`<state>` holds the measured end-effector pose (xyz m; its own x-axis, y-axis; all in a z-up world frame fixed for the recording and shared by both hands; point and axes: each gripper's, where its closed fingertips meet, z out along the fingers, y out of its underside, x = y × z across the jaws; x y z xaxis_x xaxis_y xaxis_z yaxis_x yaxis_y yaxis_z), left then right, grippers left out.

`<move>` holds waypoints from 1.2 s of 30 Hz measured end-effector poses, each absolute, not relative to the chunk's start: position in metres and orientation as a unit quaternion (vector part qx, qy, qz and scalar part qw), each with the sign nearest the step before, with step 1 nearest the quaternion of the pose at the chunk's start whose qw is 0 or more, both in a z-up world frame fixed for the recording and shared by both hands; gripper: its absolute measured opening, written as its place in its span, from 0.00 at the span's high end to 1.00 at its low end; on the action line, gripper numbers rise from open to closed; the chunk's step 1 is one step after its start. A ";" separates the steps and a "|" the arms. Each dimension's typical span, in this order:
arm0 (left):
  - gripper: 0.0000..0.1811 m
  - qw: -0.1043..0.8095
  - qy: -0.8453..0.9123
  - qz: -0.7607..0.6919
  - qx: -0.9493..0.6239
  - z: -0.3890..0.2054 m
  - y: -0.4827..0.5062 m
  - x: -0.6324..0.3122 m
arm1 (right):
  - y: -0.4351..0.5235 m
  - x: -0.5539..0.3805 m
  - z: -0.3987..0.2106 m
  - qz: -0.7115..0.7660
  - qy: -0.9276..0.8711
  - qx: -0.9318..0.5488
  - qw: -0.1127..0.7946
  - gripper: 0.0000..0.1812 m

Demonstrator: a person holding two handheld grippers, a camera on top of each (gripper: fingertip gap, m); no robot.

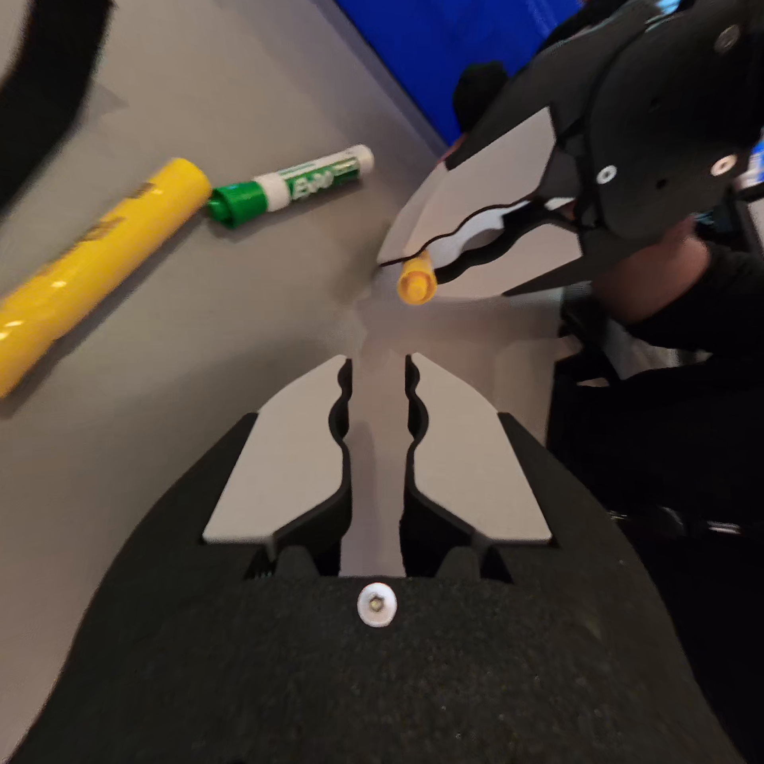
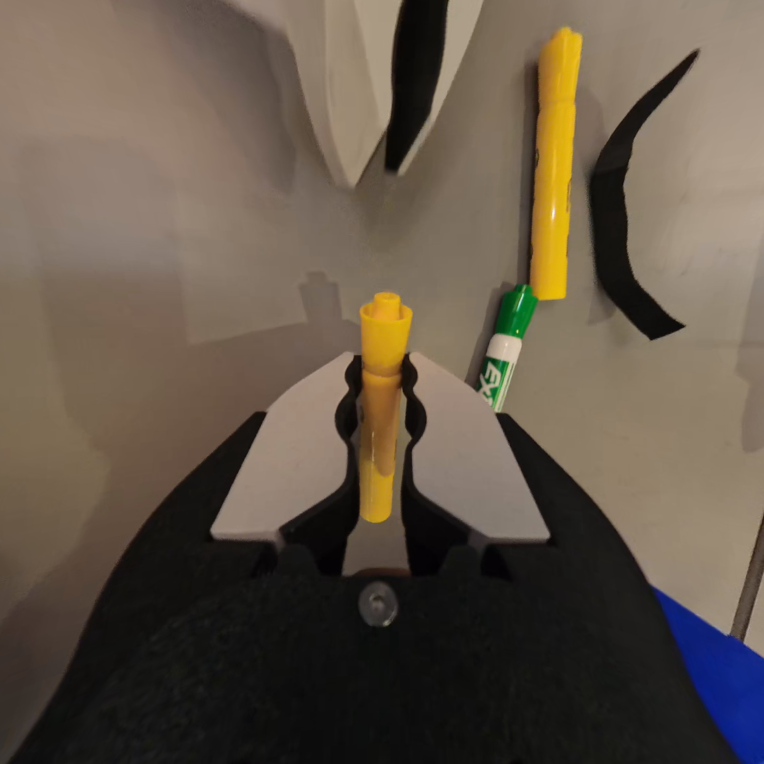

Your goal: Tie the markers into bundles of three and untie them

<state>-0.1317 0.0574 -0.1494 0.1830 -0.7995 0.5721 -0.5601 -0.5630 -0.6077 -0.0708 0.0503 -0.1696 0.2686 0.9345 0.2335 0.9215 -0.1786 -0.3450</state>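
My right gripper (image 2: pixel 380 364) is shut on a small yellow marker (image 2: pixel 382 397), which lies along the fingers with its cap end poking out past the tips. It also shows in the left wrist view (image 1: pixel 415 279), held by the right gripper (image 1: pixel 403 258) above the grey table. My left gripper (image 1: pixel 378 359) is open and empty, a little short of the held marker; its tips show at the top of the right wrist view (image 2: pixel 372 165). A large yellow marker (image 1: pixel 95 268) (image 2: pixel 554 165) and a green marker (image 1: pixel 289 186) (image 2: pixel 504 351) lie on the table end to end. A black strap (image 2: pixel 620 215) (image 1: pixel 45 87) lies beside them.
The grey table (image 1: pixel 206 413) ends at an edge with blue floor beyond (image 1: pixel 434 49) (image 2: pixel 711 669). A person's dark sleeve (image 1: pixel 682 372) is at the right in the left wrist view. Some 7 cm of space lies between my two pairs of fingers. The black strap (image 2: pixel 620 215) is about equally far from each gripper, around 15 cm.
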 end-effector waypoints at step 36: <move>0.90 0.218 0.689 -0.143 -0.676 -0.158 0.123 -0.170 | 0.045 -0.053 -0.178 0.089 -0.558 -0.806 0.175 0.90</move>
<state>-0.1699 0.1230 -0.1581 0.0100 -0.9942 -0.1071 -0.8693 0.0442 -0.4923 -0.0535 0.0453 -0.1783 0.3621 0.9307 0.0519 0.8684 -0.3166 -0.3816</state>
